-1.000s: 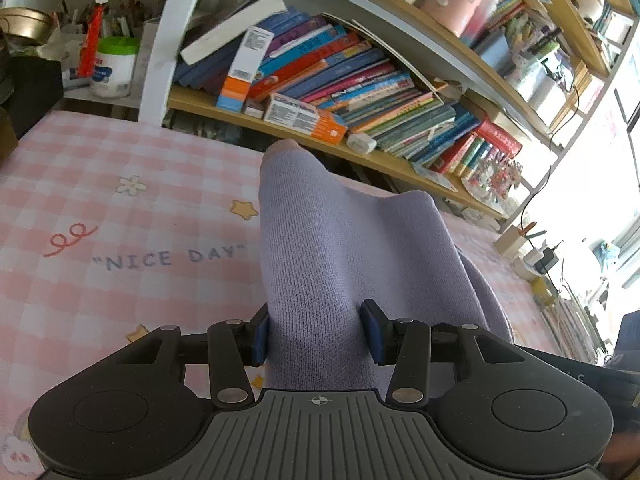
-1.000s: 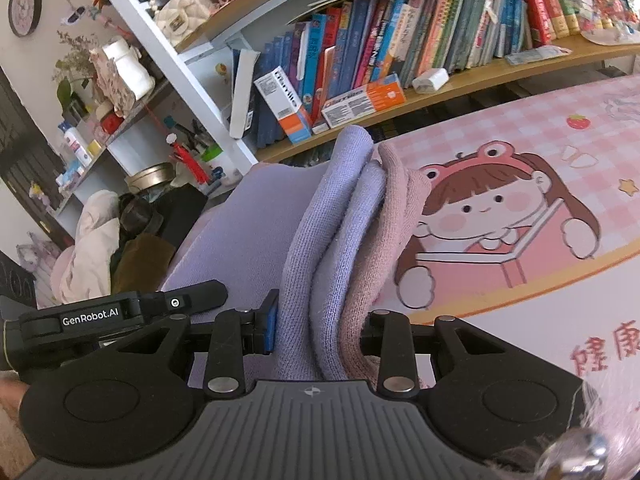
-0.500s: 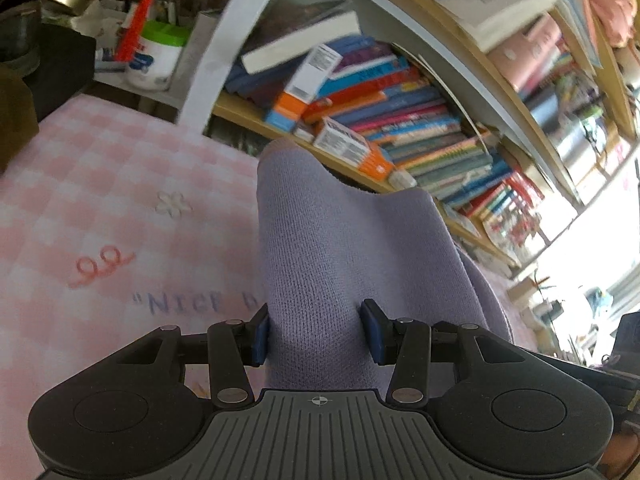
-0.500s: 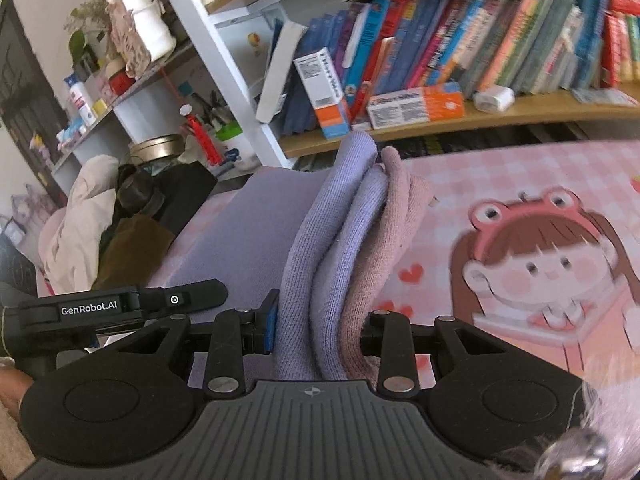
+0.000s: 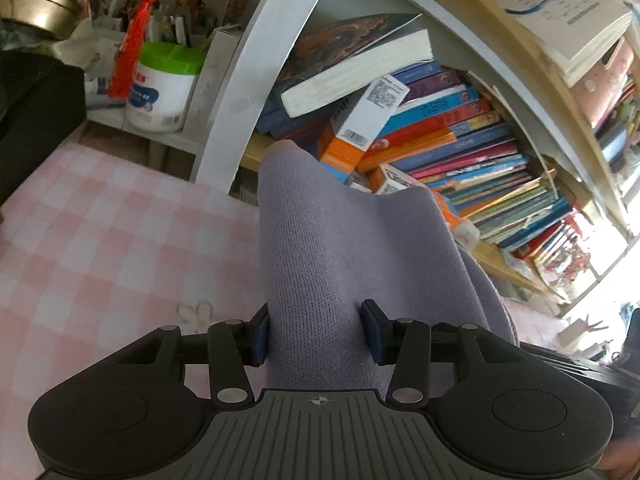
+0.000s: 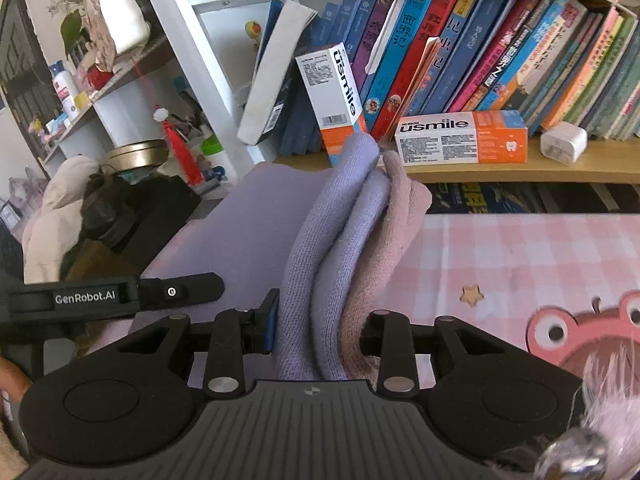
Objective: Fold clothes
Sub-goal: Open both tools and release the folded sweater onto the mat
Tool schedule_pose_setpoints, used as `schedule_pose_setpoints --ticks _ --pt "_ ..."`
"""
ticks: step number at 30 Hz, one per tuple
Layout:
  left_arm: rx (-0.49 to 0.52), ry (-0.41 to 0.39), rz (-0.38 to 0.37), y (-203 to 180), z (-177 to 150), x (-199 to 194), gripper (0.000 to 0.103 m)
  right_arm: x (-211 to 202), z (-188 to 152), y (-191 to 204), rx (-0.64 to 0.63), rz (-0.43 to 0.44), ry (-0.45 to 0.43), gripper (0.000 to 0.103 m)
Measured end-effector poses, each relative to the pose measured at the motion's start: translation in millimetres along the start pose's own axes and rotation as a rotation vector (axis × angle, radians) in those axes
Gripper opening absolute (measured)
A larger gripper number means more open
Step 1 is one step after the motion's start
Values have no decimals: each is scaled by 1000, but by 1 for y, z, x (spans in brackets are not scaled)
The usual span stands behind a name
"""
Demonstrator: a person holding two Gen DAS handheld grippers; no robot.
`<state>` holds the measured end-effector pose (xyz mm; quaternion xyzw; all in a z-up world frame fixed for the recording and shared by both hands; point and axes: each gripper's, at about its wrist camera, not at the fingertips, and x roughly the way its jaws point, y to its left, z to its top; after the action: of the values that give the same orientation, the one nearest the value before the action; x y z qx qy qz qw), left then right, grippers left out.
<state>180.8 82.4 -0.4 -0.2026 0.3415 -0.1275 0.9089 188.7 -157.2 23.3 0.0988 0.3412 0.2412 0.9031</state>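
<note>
A lilac knit garment [image 5: 344, 248] is bunched between the fingers of my left gripper [image 5: 316, 338], which is shut on it and holds it above the pink checked table cover [image 5: 100, 248]. My right gripper [image 6: 316, 332] is shut on several folds of the same garment [image 6: 332, 240], lilac with a pink layer [image 6: 396, 216] on the right. The cloth stretches as a flat sheet [image 6: 248, 224] to the left, toward the left gripper's black body [image 6: 112, 298].
A bookshelf full of books [image 6: 480, 60] and toothpaste boxes [image 6: 460, 136] stands close ahead. A white shelf post [image 5: 248, 80], a green-lidded tub [image 5: 160, 88], a brass tin [image 6: 136, 152] and piled clothes [image 6: 52, 208] are to the left. A cartoon print [image 6: 580, 332] lies on the cover.
Both grippers have moved forward toward the bookshelf with the garment held; the shelf and books now loom larger and the "NICE DAY" print and cartoon girl have slid out of view.
</note>
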Motion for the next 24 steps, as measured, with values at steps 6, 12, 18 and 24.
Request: schedule_pose_setpoints --ticks 6,12,18,24 --pt "23 5 34 5 1 24 45 26 -1 -12 -19 -16 2 31" --pt "22 31 66 12 -5 33 52 38 -11 -27 44 -38 28 45" --pt "62 29 134 2 -4 24 59 30 -10 -22 21 -100 52 78" --pt "218 -33 242 -23 -16 -9 72 -4 -14 -8 -16 -167 -5 87"
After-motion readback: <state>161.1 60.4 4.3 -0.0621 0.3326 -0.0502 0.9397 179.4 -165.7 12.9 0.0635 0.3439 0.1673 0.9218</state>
